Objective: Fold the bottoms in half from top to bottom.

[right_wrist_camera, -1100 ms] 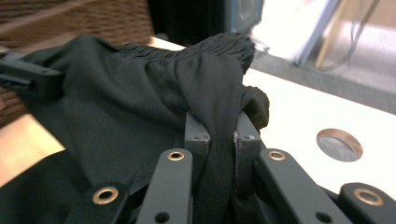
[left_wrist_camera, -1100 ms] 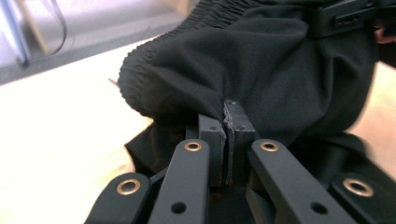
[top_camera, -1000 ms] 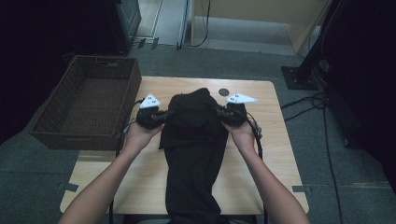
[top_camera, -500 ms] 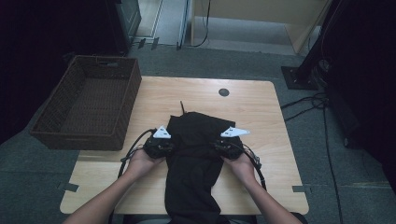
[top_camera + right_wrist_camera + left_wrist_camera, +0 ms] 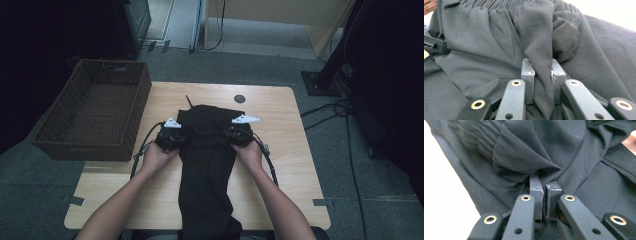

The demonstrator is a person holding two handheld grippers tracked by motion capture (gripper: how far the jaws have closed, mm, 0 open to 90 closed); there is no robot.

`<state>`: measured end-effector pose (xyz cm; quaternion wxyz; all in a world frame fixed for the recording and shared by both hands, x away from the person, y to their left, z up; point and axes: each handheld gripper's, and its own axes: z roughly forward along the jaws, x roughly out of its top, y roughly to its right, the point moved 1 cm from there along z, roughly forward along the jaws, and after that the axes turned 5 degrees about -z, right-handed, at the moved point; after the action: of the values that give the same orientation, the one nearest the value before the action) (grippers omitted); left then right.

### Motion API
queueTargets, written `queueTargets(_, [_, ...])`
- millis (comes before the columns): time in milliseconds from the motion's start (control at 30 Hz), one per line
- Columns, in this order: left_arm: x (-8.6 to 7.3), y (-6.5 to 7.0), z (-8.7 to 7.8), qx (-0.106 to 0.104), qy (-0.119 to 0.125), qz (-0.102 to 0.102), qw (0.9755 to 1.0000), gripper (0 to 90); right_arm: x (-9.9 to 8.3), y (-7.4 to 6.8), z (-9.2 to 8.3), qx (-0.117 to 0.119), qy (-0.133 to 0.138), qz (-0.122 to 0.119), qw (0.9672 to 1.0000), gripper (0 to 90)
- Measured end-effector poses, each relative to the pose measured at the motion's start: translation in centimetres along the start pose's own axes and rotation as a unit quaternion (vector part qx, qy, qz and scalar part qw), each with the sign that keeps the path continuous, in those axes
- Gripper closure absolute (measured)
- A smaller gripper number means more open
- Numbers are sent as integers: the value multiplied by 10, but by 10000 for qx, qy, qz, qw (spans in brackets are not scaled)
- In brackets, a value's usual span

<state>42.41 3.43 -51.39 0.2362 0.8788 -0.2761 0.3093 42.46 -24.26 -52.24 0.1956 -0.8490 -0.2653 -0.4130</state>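
A: Folding work is pictured at mid-stage: a black garment point(image 5: 207, 155) is laid along the middle of the bench point(image 5: 280, 165), its gathered waistband end at twelve o'clock, its lower end draped over the six o'clock edge.

B: How is the cloth held?

A: A pinch of fabric is clenched by the left claw point(image 5: 544, 195) at the garment's nine o'clock side, and a fold is gripped by the right claw point(image 5: 542, 75) at three o'clock.

B: What is judged done, and what is left?

A: The garment seems spread lengthwise; folding looks barely begun. A wicker basket point(image 5: 75, 142), set at the bench's ten o'clock, may be its destination.
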Motion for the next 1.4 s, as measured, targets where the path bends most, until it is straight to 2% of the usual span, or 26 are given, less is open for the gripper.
queueTargets(67, [11,-9,6,98,-37,-86,9999,861,7,12,11,98,84,216,9997,760])
queueTargets(100, [17,-12,10,156,-53,-105,9998,859,10,18,15,126,80,401,9991,752])
queueTargets(133, [22,-15,13,201,-92,-115,9997,858,14,23,19,55,75,518,9986,749])
queueTargets(167, [27,-16,17,273,-101,-107,9995,856,18,25,23,-95,44,434,9990,748])
queueTargets(200, [32,-16,20,344,-106,-82,9993,855,22,25,26,-301,13,232,9993,750])
queueTargets(267, [39,-19,26,446,-108,-138,9989,854,30,23,32,-651,-79,17,9978,758])
queueTargets(333, [44,-23,28,445,-87,-240,9987,856,35,23,37,-844,-105,-3,9964,762])
queueTargets(367, [46,-24,26,421,-2,-294,9987,864,36,25,37,-843,-115,45,9964,771])
queueTargets(400, [47,-26,22,354,105,-403,9985,873,38,26,37,-817,-115,201,9964,789])
queueTargets(433, [49,-26,17,287,253,-476,9981,879,43,28,34,-768,-123,356,9963,804])
queueTargets(467, [52,-25,9,275,403,-458,9978,882,49,28,29,-695,-34,473,9965,808])
queueTargets(533, [58,-19,-10,242,705,-335,9967,883,62,24,12,-630,378,364,9966,809])
queueTargets(600, [58,-7,-33,119,1047,-215,9942,883,73,16,-11,-482,649,279,9963,807])
queueTargets(700, [42,18,-64,-103,1197,212,9925,881,73,-5,-50,-335,961,18,9948,805])
queueTargets(767, [22,33,-75,-234,1053,443,9932,878,61,-21,-70,-184,960,-168,9951,803])
queueTargets(833, [1,41,-76,-362,799,495,9949,877,40,-33,-81,-8,756,-327,9966,802])
queueTargets(933, [-28,50,-66,-450,318,657,9963,874,1,-47,-80,181,213,-372,9989,803])
queueTargets(1033, [-45,52,-51,-474,-111,722,9962,873,-26,-53,-71,269,-164,-468,9984,802])
queueTargets(1133, [-48,49,-38,-463,-319,724,9958,870,-38,-53,-60,273,-438,-529,9973,799])
queueTargets(1267, [-38,42,-27,-442,-266,570,9970,869,-35,-41,-49,123,-368,-450,9982,800])
queueTargets(1400, [-23,31,-12,-344,-144,364,9986,868,-24,-21,-33,-14,-277,-254,9993,797])
